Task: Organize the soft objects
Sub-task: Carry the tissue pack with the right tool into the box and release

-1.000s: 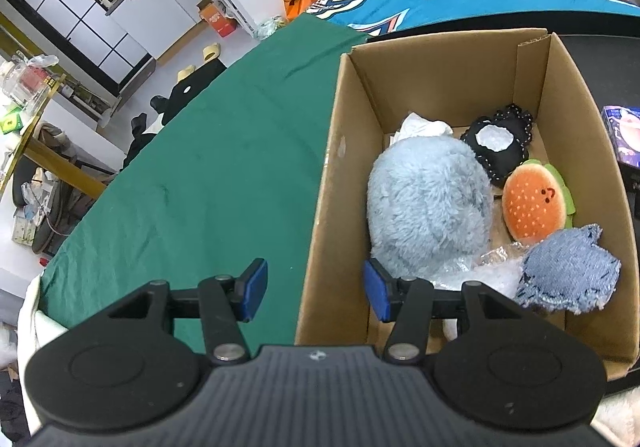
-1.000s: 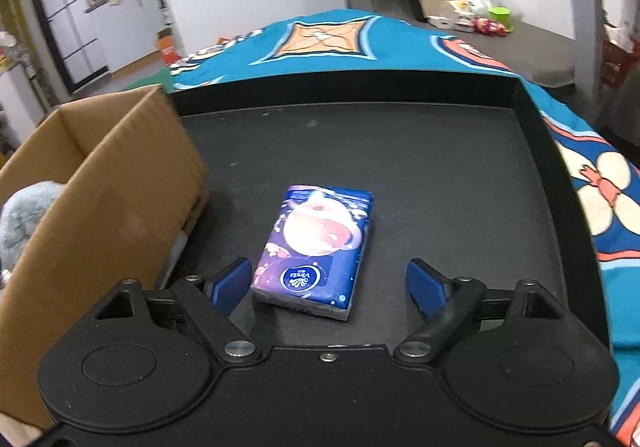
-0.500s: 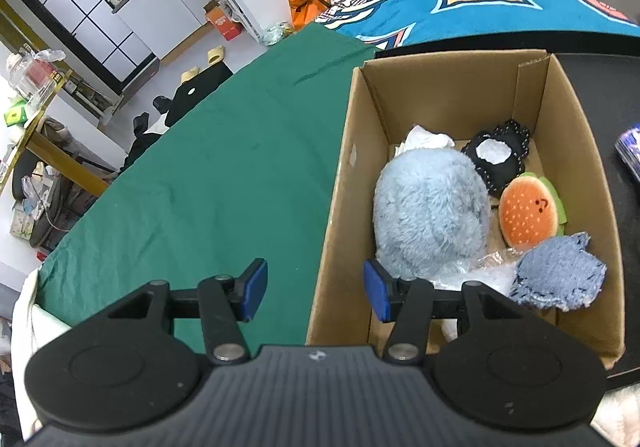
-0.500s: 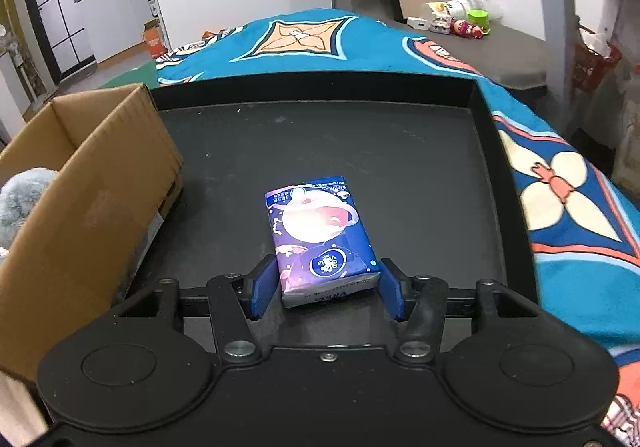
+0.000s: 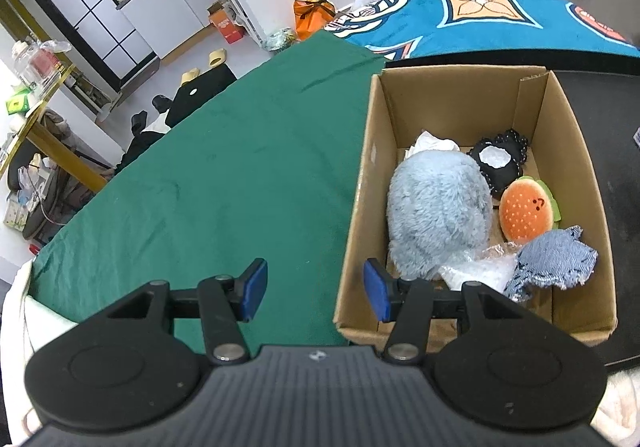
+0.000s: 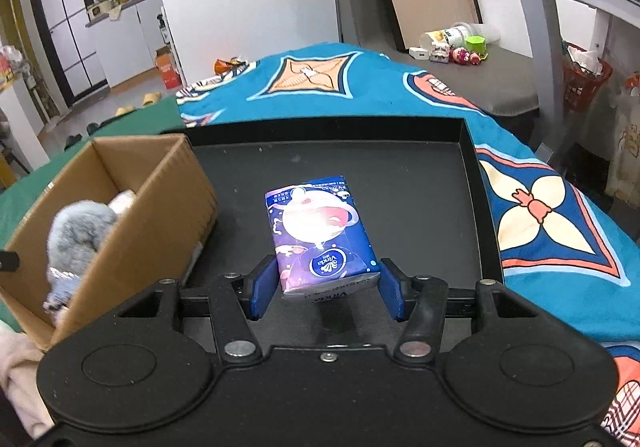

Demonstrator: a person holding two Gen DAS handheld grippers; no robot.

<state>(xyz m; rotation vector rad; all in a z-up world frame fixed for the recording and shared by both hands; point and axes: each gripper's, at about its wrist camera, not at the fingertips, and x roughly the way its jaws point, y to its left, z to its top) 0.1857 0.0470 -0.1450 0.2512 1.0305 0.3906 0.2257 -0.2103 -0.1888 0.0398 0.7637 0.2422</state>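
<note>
My right gripper (image 6: 326, 293) is shut on a purple tissue pack (image 6: 318, 235) and holds it lifted above the black tray (image 6: 400, 183). The cardboard box (image 6: 160, 207) stands to the left of it. In the left wrist view the box (image 5: 360, 207) holds a fluffy blue plush (image 5: 438, 215), a burger plush (image 5: 526, 209), a black lace item (image 5: 500, 163), a denim piece (image 5: 556, 261) and crumpled plastic (image 5: 476, 267). My left gripper (image 5: 316, 287) is open and empty, straddling the box's near left corner.
A green cloth (image 5: 224, 183) covers the table left of the box. A blue patterned blanket (image 6: 540, 207) lies around the tray. White cloth (image 6: 16, 371) lies at the near left edge. Toys and cups (image 6: 456, 45) sit on a far bench.
My right gripper closed on the tissue pack and lifted it off the tray. The left gripper drew back slightly and stayed open.
</note>
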